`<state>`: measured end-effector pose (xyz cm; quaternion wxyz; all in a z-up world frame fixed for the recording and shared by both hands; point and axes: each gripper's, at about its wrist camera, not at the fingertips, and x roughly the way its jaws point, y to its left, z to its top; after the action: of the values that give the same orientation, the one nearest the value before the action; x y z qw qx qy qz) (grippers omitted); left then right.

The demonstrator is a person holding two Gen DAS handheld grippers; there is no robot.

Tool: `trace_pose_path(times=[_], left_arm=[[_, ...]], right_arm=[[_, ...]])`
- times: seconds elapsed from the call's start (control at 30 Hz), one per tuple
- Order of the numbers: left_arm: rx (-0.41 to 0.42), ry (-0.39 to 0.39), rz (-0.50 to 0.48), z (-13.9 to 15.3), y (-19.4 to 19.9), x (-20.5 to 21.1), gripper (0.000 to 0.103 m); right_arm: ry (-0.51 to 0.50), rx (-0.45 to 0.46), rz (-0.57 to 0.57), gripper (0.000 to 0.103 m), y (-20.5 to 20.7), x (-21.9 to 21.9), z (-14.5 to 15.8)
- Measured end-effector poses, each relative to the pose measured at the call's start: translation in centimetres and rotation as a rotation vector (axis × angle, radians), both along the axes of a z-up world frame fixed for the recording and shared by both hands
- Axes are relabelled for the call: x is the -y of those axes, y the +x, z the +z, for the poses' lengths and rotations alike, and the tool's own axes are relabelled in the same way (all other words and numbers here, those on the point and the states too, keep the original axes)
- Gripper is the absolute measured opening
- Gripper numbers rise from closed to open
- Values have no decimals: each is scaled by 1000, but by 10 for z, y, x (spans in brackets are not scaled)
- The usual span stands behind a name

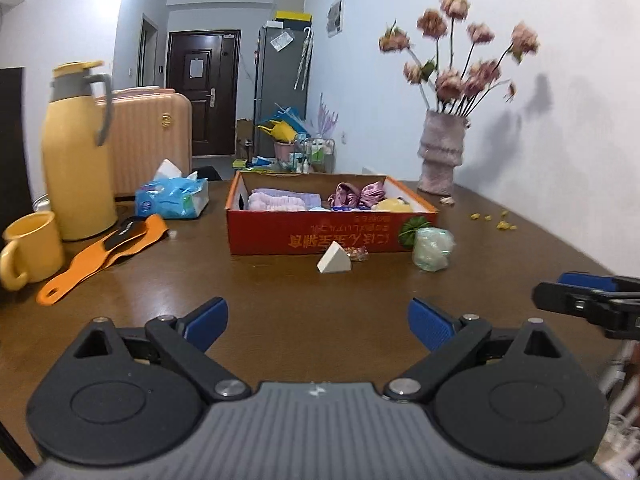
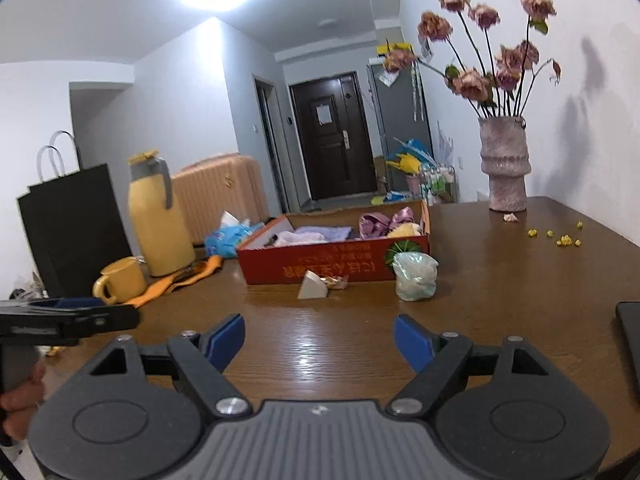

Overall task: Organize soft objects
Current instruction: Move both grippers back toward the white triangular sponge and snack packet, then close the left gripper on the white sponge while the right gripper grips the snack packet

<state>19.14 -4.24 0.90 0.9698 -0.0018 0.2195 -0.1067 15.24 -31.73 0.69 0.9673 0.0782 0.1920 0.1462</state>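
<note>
Both the left gripper [image 1: 318, 322] and right gripper [image 2: 319, 338] hover wide open and empty over the wooden table [image 1: 280, 292]. A white wedge sponge [image 1: 334, 263] lies before the red cardboard box [image 1: 312, 236]; likely light, squashy, best pinched across its flat sides.

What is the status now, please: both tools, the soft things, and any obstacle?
Left tool open, empty. Right tool open, empty. White sponge wedge and bagged green item on table before red box. Path clear.
</note>
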Motion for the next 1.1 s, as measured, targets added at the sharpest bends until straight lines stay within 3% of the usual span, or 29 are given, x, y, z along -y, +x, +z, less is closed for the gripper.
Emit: trace_pose_path(times=[0.07,0.2,0.37,0.5,0.57,0.77,0.87,1.0,1.1], left_arm=[[21,24,12,-11,30,15,85],[19,93,-27,-31,94,42,76],[-88,78,-68,-54,167,60,69],[-90,64,-43,-68,203,69,60],[-127,79,-68,-72,216,69,28],[-160,53,-97,-65,202,37,23],[-167,-7,-85,-60,188,11,23],[-160,-65,-29,-56,179,-13,23],[-177,-94,-7,-56,181,-22,23]], right_arm=[[-8,-8,-10,79,20,0,-2],[-37,-42,-28,69,67,-3,-9],[-39,-77,-28,65,123,-5,-17],[-48,-104,-25,60,164,-11,-22],[-59,-112,-16,59,181,-16,-25],[-149,-129,83,58,233,-46,-33],[-224,-118,172,57,257,-70,-40],[-305,-131,231,43,280,-95,-53],[-337,-127,248,40,286,-104,-59]])
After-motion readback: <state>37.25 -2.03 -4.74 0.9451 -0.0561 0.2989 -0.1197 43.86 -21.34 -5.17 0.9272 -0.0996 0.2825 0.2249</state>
